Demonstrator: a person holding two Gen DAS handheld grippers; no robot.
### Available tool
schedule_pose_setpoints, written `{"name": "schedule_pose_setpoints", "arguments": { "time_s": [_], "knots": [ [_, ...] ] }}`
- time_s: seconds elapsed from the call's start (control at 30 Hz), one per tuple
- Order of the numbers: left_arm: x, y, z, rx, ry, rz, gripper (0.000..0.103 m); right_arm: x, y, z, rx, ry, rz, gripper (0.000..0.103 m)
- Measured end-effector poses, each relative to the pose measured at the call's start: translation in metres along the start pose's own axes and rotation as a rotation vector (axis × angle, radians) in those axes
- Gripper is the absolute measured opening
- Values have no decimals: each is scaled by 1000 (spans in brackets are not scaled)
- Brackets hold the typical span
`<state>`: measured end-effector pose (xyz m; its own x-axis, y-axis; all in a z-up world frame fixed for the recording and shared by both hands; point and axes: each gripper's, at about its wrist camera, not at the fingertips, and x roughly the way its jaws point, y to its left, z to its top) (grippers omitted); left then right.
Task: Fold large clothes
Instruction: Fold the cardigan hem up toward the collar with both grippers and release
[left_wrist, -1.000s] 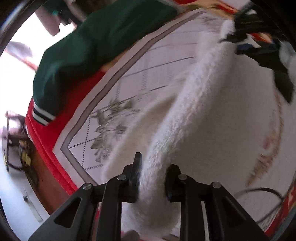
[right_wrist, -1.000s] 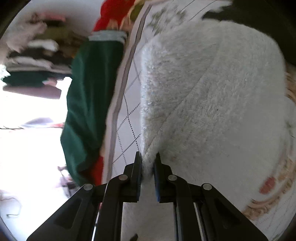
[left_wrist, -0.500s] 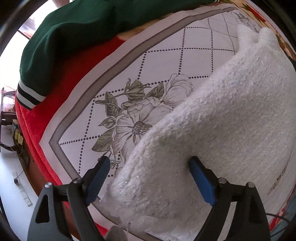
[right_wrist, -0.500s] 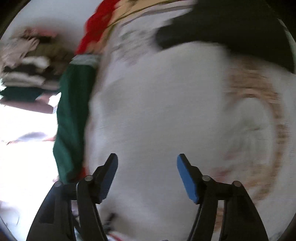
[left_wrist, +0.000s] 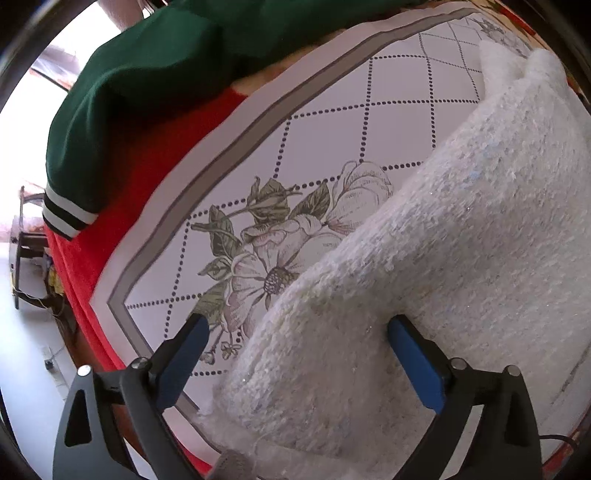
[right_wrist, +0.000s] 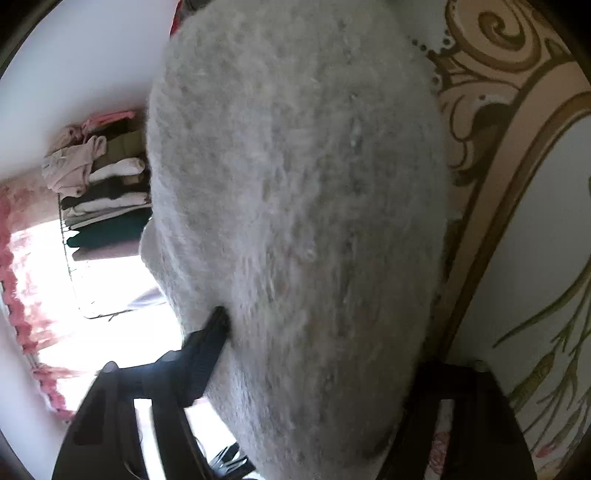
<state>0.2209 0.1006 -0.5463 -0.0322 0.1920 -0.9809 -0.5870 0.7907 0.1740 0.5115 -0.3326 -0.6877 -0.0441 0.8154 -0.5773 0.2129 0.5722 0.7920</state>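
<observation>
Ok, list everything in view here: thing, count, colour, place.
fluffy sweater: one, white, lying on the floral sheet, close to both cameras.
floral sheet: one, white, grey border, under the sweater.
green garment: one, dark green, striped cuff, far side.
red cover: one, beneath the sheet.
stacked clothes: one pile, mixed colours, background.
left claw: open above the sweater.
right claw: mostly hidden by the sweater; state unclear.

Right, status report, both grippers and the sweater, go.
Left gripper open, straddling white sweater's folded edge. Right gripper buried in sweater, state unclear. Green garment lies clear, beside it.
</observation>
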Motion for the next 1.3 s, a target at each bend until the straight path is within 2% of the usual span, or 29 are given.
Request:
{"name": "schedule_pose_setpoints", "arguments": {
  "time_s": [0.03, 0.07, 0.13, 0.23, 0.33, 0.4, 0.5, 0.57, 0.63, 0.7, 0.77, 0.83, 0.93, 1.0, 1.1, 1.2, 1.27, 1.3],
  "knots": [
    [0, -1, 1, 4, -1, 3, 101, -2, -1, -3, 11, -16, 0, 37],
    [-3, -4, 4, 5, 0, 4, 101, -12, -4, -8, 26, -37, 4, 35],
    [-11, -10, 8, 10, -6, 6, 101, -31, -6, -22, 56, -100, -15, 32],
    [-27, -17, 10, 20, -15, 10, 101, -70, -23, -58, 156, -238, -29, 31],
    [-49, -27, 12, 44, -40, 1, 101, -131, -58, -124, 301, -395, -62, 31],
    [-65, -37, 12, 65, -61, -8, 101, -174, -87, -182, 400, -487, -115, 31],
    [-88, -59, 7, 114, -100, -6, 101, -224, -124, -257, 533, -550, -180, 34],
    [-103, -76, 0, 150, -121, -10, 101, -247, -152, -297, 615, -545, -212, 41],
    [-115, -94, -11, 195, -118, -3, 101, -263, -176, -321, 672, -485, -212, 55],
    [-117, -110, -23, 233, -135, -4, 101, -275, -185, -332, 670, -427, -207, 57],
    [-120, -119, -40, 276, -140, -6, 101, -299, -175, -347, 637, -361, -268, 61],
    [-126, -133, -53, 321, -150, -13, 101, -321, -159, -352, 570, -328, -343, 61],
    [-133, -150, -67, 371, -154, -40, 101, -360, -127, -349, 431, -350, -426, 61],
    [-134, -169, -72, 390, -162, -63, 101, -381, -109, -320, 299, -372, -445, 61],
    [-131, -190, -75, 403, -159, -77, 101, -374, -75, -262, 120, -385, -484, 65],
    [-125, -209, -77, 412, -164, -81, 101, -348, -72, -206, -40, -288, -505, 68],
    [-120, -218, -75, 416, -153, -78, 101, -309, -65, -169, -131, -144, -502, 68],
    [-118, -221, -74, 416, -148, -79, 101, -294, -65, -152, -140, -66, -492, 49]
  ]
}}
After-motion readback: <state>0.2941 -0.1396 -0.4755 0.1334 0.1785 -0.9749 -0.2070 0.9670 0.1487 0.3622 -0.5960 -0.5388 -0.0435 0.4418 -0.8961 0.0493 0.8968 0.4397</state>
